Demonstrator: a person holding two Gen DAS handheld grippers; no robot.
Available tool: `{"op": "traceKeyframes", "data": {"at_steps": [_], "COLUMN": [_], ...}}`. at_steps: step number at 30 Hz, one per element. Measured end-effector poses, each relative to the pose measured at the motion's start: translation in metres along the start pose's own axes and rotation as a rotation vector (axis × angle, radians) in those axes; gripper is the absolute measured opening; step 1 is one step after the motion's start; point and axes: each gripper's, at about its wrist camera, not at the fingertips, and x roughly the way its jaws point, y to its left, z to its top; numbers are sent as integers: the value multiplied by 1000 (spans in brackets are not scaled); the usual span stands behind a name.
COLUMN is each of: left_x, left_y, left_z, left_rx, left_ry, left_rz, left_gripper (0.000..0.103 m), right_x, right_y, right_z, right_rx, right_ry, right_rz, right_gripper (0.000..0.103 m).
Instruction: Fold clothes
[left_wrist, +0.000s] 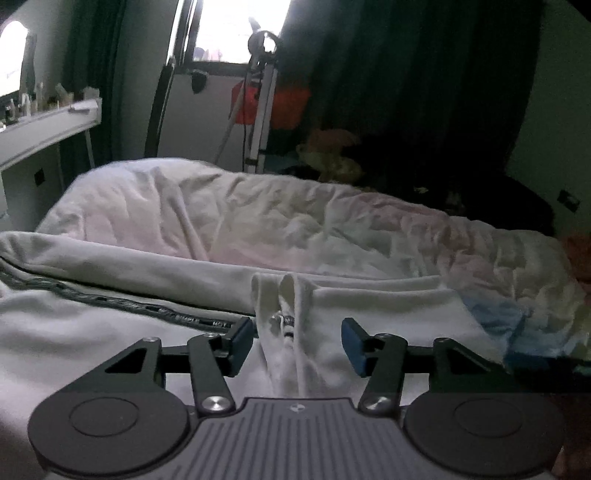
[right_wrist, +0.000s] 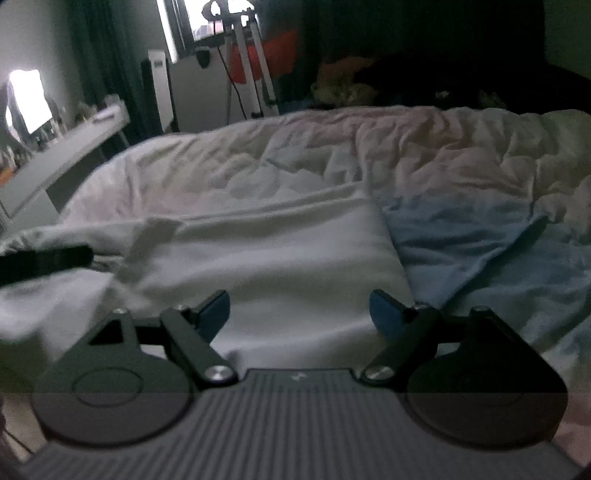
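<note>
White garment (left_wrist: 351, 306): spread on bed (left_wrist: 258, 218), beside blue cloth (right_wrist: 461, 236). Left gripper (left_wrist: 297, 341): released, jaws either side of garment's bunched zipper fold. Right gripper (right_wrist: 299, 314): released, just over garment.

Dim bedroom: bright window (left_wrist: 229, 29), dark curtains (left_wrist: 406, 74), white desk (left_wrist: 44, 129) at left, tripod (left_wrist: 260, 110) nr window.

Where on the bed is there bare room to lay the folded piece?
The rumpled pink quilt beyond the white garment is free. Near the grippers it is crowded: the white garment's zipper fold on one side, the blue garment on the other.
</note>
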Motion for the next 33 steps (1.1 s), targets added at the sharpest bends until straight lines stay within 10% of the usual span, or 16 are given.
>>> {"op": "traceKeyframes", "data": {"at_steps": [13,33], "left_x": [-90,-78], "left_y": [-10,5], "left_z": [-45,-51], "left_rx": [43,2], "left_ry": [-92,-39], "left_rz": [35,93], "left_gripper": [71,99], "right_x": [-53,-59], "right_y": [11,23], "right_z": [-6,-16], "right_rx": [21,13], "right_ry": [-113,-108], "right_rz": [-17,1], "right_gripper": [84,84]}}
